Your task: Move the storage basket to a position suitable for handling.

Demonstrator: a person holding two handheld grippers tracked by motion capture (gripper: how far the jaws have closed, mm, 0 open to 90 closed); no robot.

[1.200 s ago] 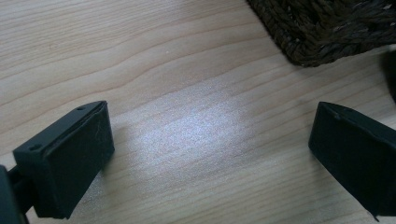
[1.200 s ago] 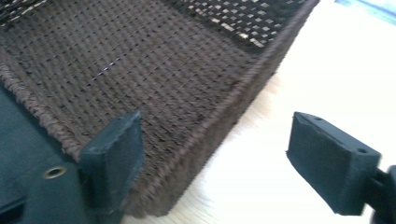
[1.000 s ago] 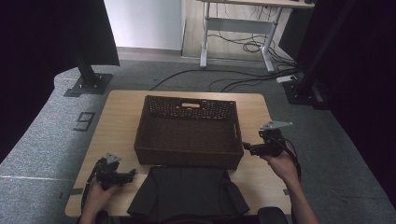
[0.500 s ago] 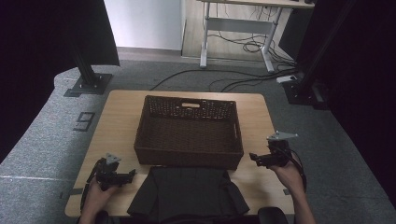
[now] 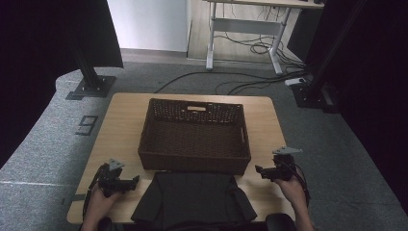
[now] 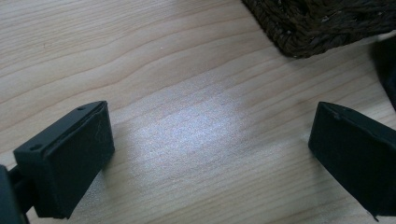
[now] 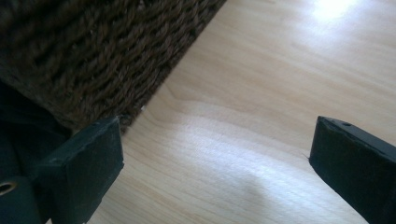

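Your left gripper [image 5: 135,180] rests low over the near left part of the table [image 5: 125,120], its jaws spread wide with bare wood between them; your right gripper [image 5: 258,170] sits at the near right, and its jaws have just been opening and now stand wide apart with nothing between them. The dark garment [image 5: 192,197] lies flat at the near edge of the table, between the two grippers and apart from both, its far hem touching or just short of the basket's near wall. The woven basket [image 5: 192,161] occupies the middle of the table, directly beyond the garment; it is dark brown, rectangular, with a handle slot in its far wall and another in its right wall. In the left gripper view, a corner of the basket [image 6: 322,23] appears at the upper right, well beyond the jaw tips, and a dark edge of the garment [image 6: 387,65] shows at the far right. In the right gripper view, the basket [image 7: 93,51] wall stands just beside the left jaw, and the garment [image 7: 23,135] shows as a dark patch behind that jaw. The table is light wood with visible grain. Around it lies grey carpet [image 5: 337,144], with a floor marking [image 5: 86,125] to the left, black cables [image 5: 231,82] running across the far floor, a white desk frame [image 5: 245,43] beyond, and black curtains [image 5: 48,48] at both sides.
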